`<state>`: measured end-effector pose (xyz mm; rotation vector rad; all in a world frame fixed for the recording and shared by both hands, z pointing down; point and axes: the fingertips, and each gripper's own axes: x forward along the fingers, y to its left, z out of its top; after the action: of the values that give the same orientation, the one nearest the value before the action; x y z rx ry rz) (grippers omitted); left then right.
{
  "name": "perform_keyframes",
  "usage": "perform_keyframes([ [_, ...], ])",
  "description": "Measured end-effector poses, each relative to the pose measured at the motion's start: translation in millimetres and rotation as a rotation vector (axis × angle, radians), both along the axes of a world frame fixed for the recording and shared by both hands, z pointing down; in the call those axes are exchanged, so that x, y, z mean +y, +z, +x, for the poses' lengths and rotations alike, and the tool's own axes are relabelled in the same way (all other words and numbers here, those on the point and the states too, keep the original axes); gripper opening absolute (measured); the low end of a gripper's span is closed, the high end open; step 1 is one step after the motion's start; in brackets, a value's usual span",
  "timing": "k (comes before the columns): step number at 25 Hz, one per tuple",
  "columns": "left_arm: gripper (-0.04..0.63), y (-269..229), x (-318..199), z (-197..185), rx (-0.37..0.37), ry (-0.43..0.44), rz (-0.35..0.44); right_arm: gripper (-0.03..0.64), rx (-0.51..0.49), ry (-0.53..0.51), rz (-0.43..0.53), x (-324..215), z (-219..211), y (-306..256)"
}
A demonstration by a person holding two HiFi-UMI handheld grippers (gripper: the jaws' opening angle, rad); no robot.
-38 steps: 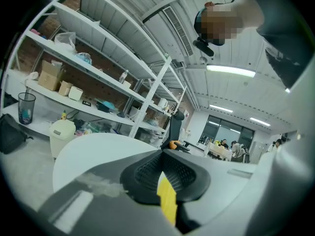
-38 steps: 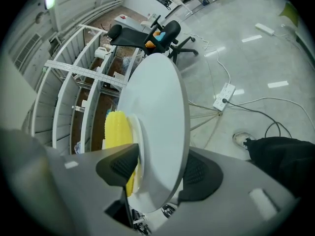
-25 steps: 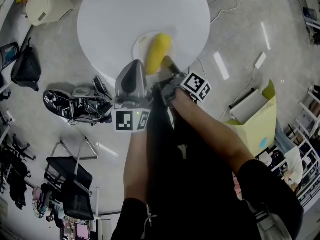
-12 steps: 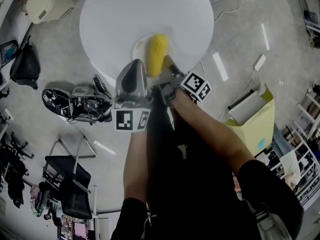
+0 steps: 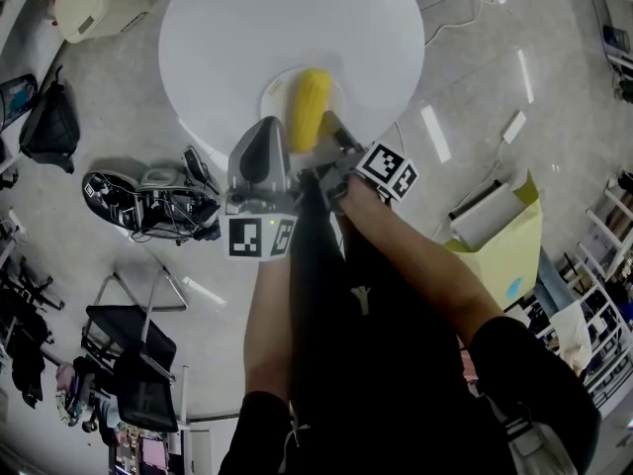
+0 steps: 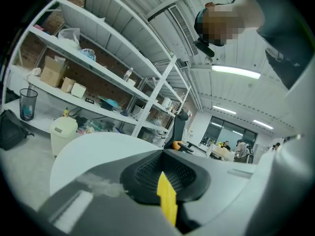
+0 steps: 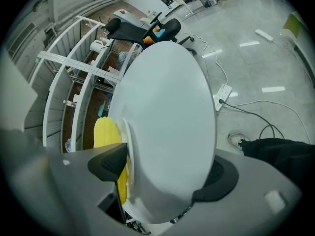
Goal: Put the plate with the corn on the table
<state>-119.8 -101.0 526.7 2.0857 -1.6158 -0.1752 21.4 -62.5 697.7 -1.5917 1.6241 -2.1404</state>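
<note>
Head view showed the plate with the corn resting on the desk near its edge, so the right hand-held gripper had just been opening wide, rim loose between its jaws, while the left hand-held gripper hung closed, empty.

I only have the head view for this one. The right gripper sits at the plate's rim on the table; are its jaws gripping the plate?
Observer: No. The right gripper view shows the right gripper with jaws wide apart, having just been opening; the plate rim shows in the gap, unpressed, beside the corn.
Reviewer: And the left gripper?
Observer: Its own view shows its jaws together, no object between them.
Reviewer: What's past the table?
Observer: A black office chair.
</note>
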Motion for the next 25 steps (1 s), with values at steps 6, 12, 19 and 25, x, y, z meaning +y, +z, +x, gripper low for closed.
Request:
perform_keyframes([
  [6,0.005,-2.4,7.2,0.3,-0.004,-0.003,0.004,0.416,0.004,-0.024,0.025,2.3,3.0,-4.5],
  [12,0.005,-8.4,14.5,5.1,-0.006,-0.006,0.020,0.416,-0.006,-0.022,0.034,9.7,8.1,-9.2],
  [19,0.005,-16.3,24.5,7.8,-0.002,-0.010,0.036,0.414,-0.005,-0.036,0.044,21.9,13.3,-17.6],
  [25,0.005,-29.6,36.2,11.9,-0.005,-0.004,0.062,0.367,0.002,-0.045,0.041,38.0,17.3,-25.5],
])
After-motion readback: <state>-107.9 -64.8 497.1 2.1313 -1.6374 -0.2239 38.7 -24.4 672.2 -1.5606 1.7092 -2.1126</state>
